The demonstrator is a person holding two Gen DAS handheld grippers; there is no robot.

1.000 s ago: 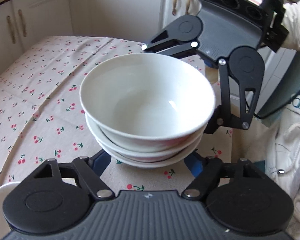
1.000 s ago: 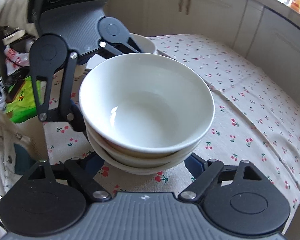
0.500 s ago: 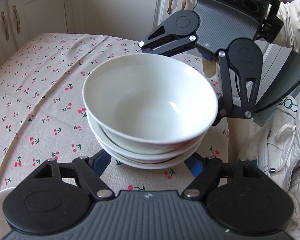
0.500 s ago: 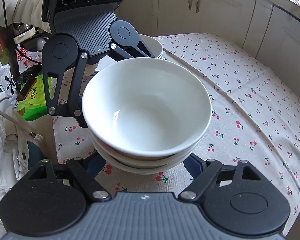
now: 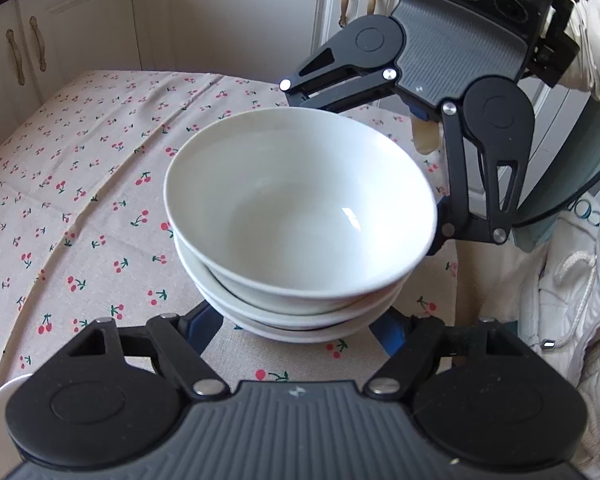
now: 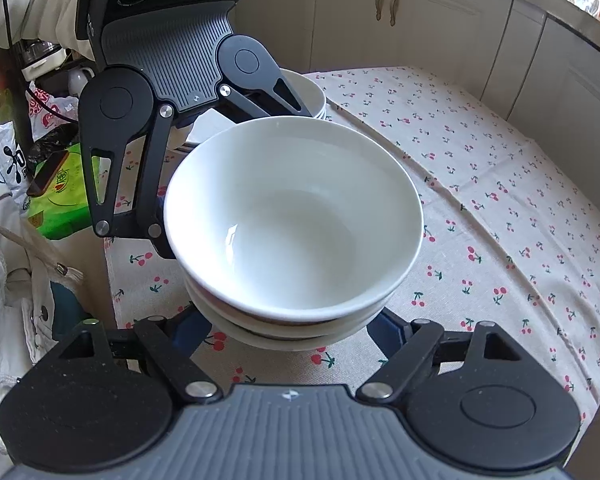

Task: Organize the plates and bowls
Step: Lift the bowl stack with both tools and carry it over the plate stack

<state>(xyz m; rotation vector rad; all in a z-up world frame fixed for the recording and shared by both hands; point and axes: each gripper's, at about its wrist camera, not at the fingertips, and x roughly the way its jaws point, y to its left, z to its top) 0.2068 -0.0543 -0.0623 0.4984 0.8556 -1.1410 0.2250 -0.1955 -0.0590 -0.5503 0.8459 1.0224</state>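
Three nested white bowls form a stack (image 5: 300, 216) (image 6: 296, 220) that fills the middle of both wrist views, over the cherry-print tablecloth (image 5: 80, 184). My left gripper (image 5: 296, 330) clasps the bottom of the stack from one side. Its blue fingers (image 5: 204, 328) press on the lowest bowl. From the opposite side my right gripper (image 6: 296, 332) holds the same stack, its blue fingers (image 6: 384, 332) against the lowest bowl. All fingertips are hidden under the bowls. I cannot tell whether the stack touches the cloth.
A second stack of white bowls (image 6: 308, 92) stands behind the left gripper. A white plate rim (image 5: 4, 396) shows at the table's near corner. Bags, one of them green (image 6: 60, 200), lie beside the table. White cabinets (image 5: 240, 20) surround it.
Both grippers keep their hold on the stack. The tablecloth and cabinets have slid a little in both views, and the second bowl stack shows more in the right wrist view.
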